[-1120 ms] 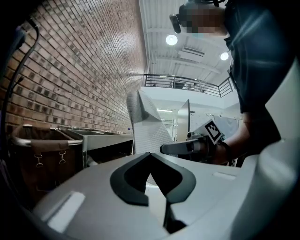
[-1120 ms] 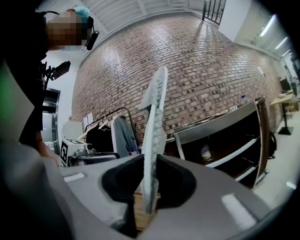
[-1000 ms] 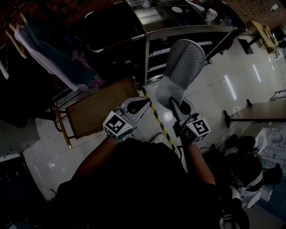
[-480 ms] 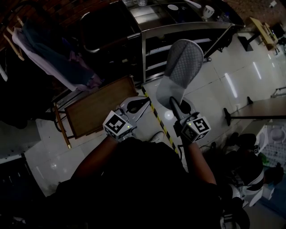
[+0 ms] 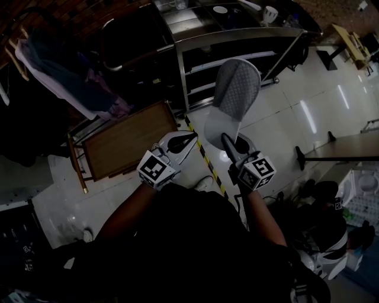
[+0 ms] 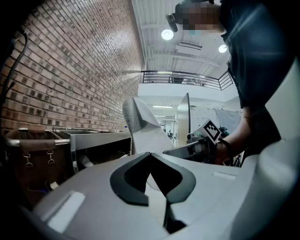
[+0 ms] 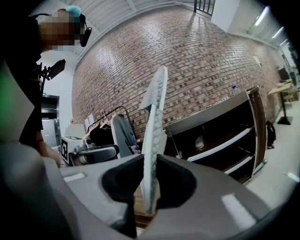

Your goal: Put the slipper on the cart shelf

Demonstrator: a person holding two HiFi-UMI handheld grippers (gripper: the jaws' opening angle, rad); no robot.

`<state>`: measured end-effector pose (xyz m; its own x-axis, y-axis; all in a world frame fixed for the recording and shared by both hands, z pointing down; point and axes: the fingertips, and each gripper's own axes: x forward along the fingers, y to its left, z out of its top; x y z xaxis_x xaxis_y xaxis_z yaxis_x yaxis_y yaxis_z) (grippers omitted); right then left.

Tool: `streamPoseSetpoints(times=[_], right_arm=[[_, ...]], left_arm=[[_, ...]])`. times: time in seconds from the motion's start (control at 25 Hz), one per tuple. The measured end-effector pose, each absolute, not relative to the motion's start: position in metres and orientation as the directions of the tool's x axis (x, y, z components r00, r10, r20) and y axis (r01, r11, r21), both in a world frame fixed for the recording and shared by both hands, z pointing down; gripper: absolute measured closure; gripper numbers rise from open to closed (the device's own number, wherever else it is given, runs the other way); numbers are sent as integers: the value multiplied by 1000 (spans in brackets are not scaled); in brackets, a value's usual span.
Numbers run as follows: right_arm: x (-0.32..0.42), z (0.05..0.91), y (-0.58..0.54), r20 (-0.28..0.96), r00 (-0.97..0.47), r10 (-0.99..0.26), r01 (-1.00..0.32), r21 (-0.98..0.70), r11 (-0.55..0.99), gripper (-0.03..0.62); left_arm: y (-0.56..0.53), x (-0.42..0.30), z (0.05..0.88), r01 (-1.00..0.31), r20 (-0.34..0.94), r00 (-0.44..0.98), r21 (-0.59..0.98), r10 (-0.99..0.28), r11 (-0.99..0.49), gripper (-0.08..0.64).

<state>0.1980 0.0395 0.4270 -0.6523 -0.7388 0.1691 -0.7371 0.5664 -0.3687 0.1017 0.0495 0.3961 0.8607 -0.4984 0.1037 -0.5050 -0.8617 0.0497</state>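
A grey quilted slipper (image 5: 235, 83) with a white sole stands upright in the air, toe up, in front of the metal cart (image 5: 195, 38). My right gripper (image 5: 228, 142) is shut on the slipper's heel end. In the right gripper view the slipper (image 7: 153, 126) stands edge-on between the pads of the right gripper (image 7: 150, 183), with the cart's shelves (image 7: 220, 138) behind and to the right. My left gripper (image 5: 188, 138) hangs beside it on the left, shut and holding nothing. From the left gripper (image 6: 151, 164) the slipper (image 6: 143, 126) shows ahead, and the cart (image 6: 93, 138) to the left.
A wooden frame (image 5: 127, 142) lies on the floor at the left, under a rack of hanging clothes (image 5: 59, 65). Yellow-and-black tape (image 5: 204, 157) runs across the pale floor. Dishes (image 5: 219, 9) sit on the cart's top. A table (image 5: 346, 148) stands at the right.
Both grippers and the slipper have drifted a little to the left in the picture, and the cart's shelves show more fully behind the slipper. The grip has not changed.
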Motion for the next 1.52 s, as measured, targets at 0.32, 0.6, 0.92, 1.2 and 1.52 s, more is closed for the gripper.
streamPoseSetpoints(times=[0.32, 0.6, 0.92, 1.2, 1.52], right_arm=[[225, 442, 37, 183, -676, -714, -716, -393, 577, 526], [219, 463, 13, 201, -670, -714, -710, -453, 539, 526], [201, 514, -40, 326, -654, -683, -750, -395, 530, 526], [192, 565, -75, 413, -661, -626, -745, -460, 483, 526], [188, 612, -125, 402, -816, -415, -561, -722, 405, 526]], left_arm=[[53, 136, 396, -511, 111, 855, 15, -506, -859, 558], [28, 126, 406, -509, 132, 855, 29, -502, -860, 558], [-42, 105, 414, -496, 106, 867, 68, -488, -866, 558], [-90, 95, 430, -493, 99, 869, 106, -484, -863, 558], [-136, 105, 454, -551, 150, 831, 98, -535, -829, 558]])
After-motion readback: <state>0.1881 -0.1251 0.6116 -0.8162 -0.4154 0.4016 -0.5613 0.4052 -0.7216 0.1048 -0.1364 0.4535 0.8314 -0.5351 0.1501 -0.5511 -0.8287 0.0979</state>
